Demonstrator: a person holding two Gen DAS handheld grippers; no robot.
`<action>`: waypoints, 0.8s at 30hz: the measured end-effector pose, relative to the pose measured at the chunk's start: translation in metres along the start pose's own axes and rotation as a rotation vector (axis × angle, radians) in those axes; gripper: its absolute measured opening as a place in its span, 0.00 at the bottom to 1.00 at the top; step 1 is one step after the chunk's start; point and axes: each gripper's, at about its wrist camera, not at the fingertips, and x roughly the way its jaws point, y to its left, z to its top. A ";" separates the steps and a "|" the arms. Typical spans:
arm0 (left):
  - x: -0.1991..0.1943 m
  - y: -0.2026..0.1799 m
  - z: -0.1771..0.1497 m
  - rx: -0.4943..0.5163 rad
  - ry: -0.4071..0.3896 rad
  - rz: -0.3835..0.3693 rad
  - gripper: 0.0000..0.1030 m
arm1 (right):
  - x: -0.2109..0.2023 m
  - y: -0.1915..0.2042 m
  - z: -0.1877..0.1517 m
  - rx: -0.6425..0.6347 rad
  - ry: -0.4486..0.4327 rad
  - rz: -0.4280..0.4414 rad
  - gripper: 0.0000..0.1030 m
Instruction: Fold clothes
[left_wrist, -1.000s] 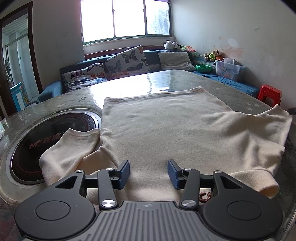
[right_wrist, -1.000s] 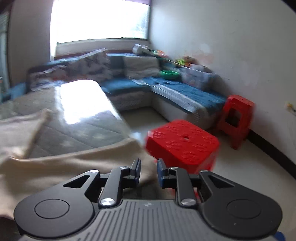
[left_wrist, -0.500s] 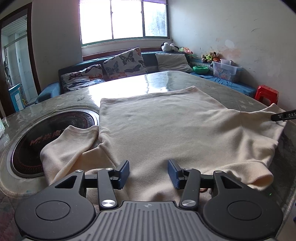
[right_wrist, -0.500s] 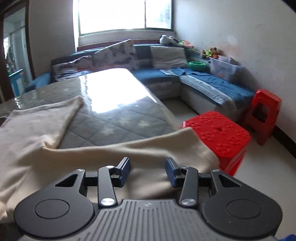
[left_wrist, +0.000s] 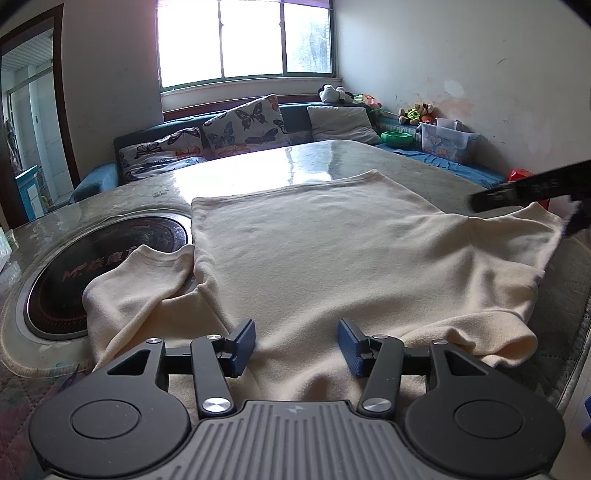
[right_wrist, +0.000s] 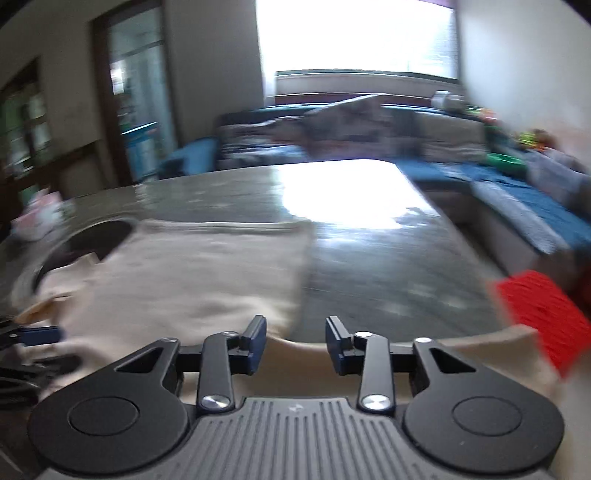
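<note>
Cream shirt spread flat on table, filling frame centre. Left gripper at lower centre, jaws half apart, fabric beneath, nothing pinched. Right gripper over sleeve hem, jaws just been closing, gap remaining, nothing gripped; view blurred.

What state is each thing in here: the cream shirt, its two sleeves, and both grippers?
Cream shirt: spread flat on the table, unfolded.
Left sleeve: bunched, lying over the round cooktop.
Right sleeve: stretched out to the table edge.
Left gripper: open above the shirt's near edge, gripping nothing.
Right gripper: jaws apart and just closing over the right sleeve; view blurred.
</note>
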 end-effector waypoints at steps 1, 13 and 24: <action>0.000 0.001 0.000 0.000 0.001 -0.002 0.52 | 0.006 0.007 0.002 -0.015 0.005 0.027 0.32; -0.002 0.057 0.006 -0.181 0.038 0.007 0.53 | 0.040 0.033 -0.009 -0.101 0.099 0.045 0.34; 0.003 0.103 0.004 -0.251 0.032 0.395 0.48 | 0.042 0.033 -0.005 -0.108 0.112 0.038 0.38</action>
